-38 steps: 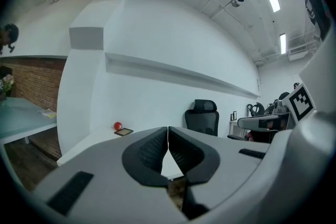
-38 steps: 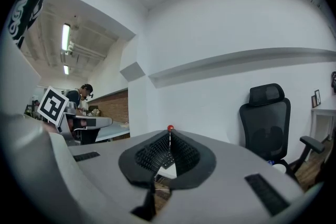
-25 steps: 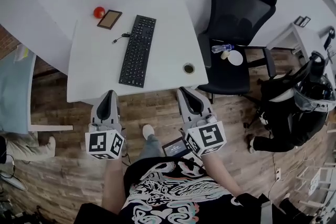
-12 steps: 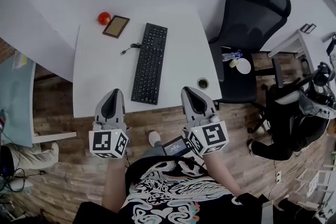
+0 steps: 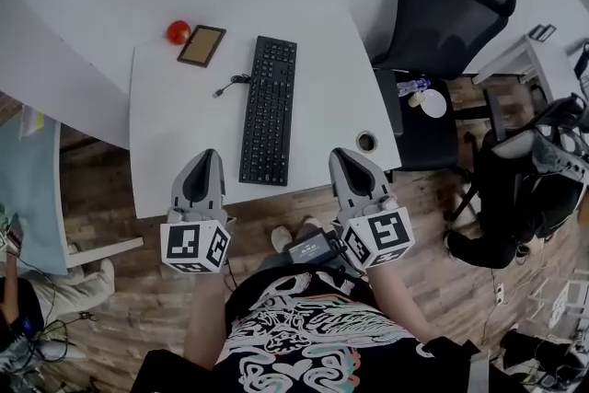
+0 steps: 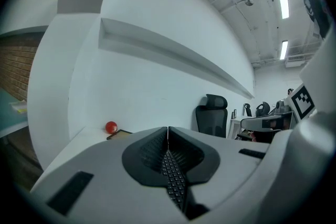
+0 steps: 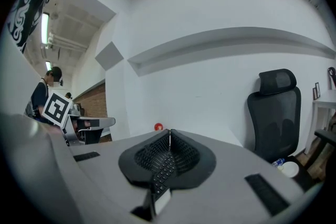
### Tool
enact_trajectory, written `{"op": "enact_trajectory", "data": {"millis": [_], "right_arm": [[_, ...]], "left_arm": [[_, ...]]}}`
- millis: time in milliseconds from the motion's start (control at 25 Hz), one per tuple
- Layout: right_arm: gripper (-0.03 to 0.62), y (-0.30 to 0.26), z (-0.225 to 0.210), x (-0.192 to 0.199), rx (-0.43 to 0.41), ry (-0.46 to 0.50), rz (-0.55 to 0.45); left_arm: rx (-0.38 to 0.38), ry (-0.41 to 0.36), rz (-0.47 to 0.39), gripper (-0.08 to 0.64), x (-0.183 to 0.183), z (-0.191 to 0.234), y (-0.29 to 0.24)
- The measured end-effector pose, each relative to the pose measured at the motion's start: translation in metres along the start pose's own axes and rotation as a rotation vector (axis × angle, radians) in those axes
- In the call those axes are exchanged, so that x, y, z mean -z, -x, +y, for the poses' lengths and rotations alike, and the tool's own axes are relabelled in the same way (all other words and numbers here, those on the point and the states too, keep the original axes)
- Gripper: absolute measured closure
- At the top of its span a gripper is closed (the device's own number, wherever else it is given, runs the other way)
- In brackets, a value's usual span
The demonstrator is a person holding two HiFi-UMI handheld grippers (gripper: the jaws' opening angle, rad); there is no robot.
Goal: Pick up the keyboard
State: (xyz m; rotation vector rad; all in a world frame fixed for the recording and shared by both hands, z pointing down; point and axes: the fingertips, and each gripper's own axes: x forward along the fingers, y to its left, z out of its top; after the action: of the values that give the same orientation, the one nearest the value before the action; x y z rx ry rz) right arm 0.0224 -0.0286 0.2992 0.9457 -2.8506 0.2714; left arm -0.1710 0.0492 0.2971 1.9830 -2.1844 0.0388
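While flat on table [image 5: 175, 152], keyboard [image 5: 269, 110] ahead between left gripper [image 5: 206, 156] and right gripper [image 5: 340, 155], both closed, empty.

We find the keyboard [image 5: 270, 110] lying flat, keys up, on the white table [image 5: 166, 152]. It is black, long and narrow, with full rows of dark keys. Its long axis runs near to far, the far end leaning slightly right. Its near end sits close to the table's near edge. A thin black cable [image 5: 227, 86] trails from its far left side.
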Motion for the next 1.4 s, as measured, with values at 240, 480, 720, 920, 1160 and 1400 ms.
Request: {"op": "enact_trajectory", "data": {"millis": [240, 480, 720, 920, 1160, 1400], "right_arm": [[0.563, -0.005, -0.005, -0.009, -0.002, -0.024, -0.019], [0.563, -0.019, -0.015, -0.015, -0.002, -0.047, -0.023], [0.563, -0.047, -0.021, -0.005, -0.034, -0.104, 0.009], [0.562, -0.07, -0.03, 0.008, -0.045, -0.142, 0.053], [0.561, -0.094, -0.041, 0.022, -0.059, -0.174, 0.101], [0.561, -0.118, -0.051, 0.037, -0.061, -0.192, 0.139]], "left_arm": [[0.024, -0.014, 0.0, 0.54, -0.005, 0.0, -0.017], [0.024, -0.021, 0.005, 0.54, -0.007, 0.007, -0.034], [0.043, -0.02, 0.041, 0.54, -0.002, 0.016, -0.057], [0.024, -0.003, 0.078, 0.54, 0.01, 0.027, -0.077], [0.026, 0.025, 0.135, 0.54, 0.028, 0.034, -0.105], [0.046, 0.022, 0.189, 0.54, 0.048, 0.035, -0.135]]}}
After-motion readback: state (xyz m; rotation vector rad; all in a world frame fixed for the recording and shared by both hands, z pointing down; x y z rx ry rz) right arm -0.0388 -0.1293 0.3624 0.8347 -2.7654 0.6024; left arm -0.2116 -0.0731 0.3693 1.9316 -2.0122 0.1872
